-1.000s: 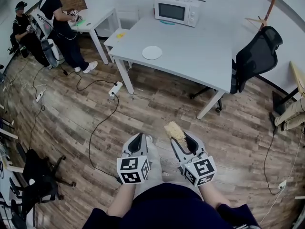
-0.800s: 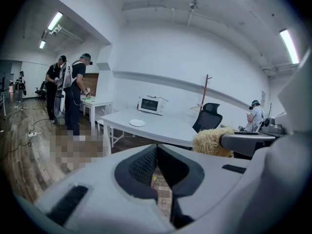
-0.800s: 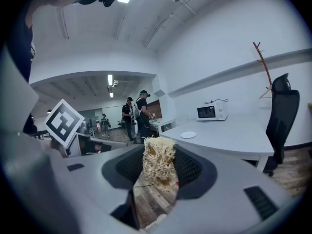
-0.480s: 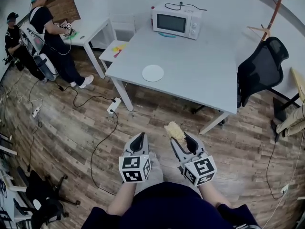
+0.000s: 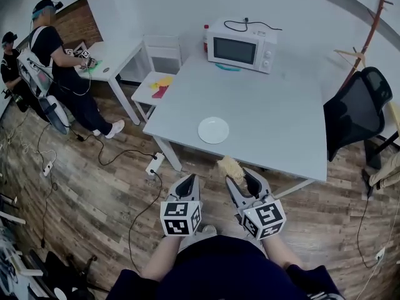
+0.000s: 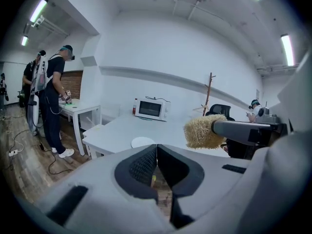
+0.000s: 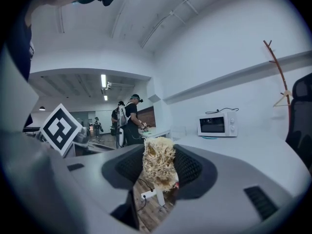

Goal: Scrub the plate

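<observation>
At the far left two people (image 5: 59, 67) stand at a small white desk (image 5: 119, 45). A white chair (image 5: 157, 87) with yellow and red bits on its seat sits between that and the big grey desk (image 5: 287, 130) ahead of me. A white power strip (image 5: 155, 164) lies on the wood floor (image 5: 94, 186) beside the big desk's near leg. My left hand-held gripper (image 5: 187, 180) hangs low in front of me over the floor, short of the desk's near edge. Its own view shows its jaws pressed together with nothing between them (image 6: 156, 152). The plate (image 5: 214, 130) lies flat and bare on the desk, towards its near left corner, ahead of both hand-held grippers and apart from them; the left gripper view shows it just above the jaws (image 6: 143, 142). My right hand-held gripper (image 5: 242, 176) sits just beside the left one and is clamped on a straw-coloured scrubber (image 5: 230, 166). The scrubber's fibrous bulk stands between the pads and pokes out past the tips (image 7: 158, 160). In the head view the scrubber's end reaches the desk's near edge, well short of the plate. A white microwave (image 5: 242, 44) stands at the desk's far edge with a red bottle (image 5: 205, 34) at its left. At the right are a black office chair (image 5: 359, 105) and a wooden coat stand (image 5: 370, 33).
</observation>
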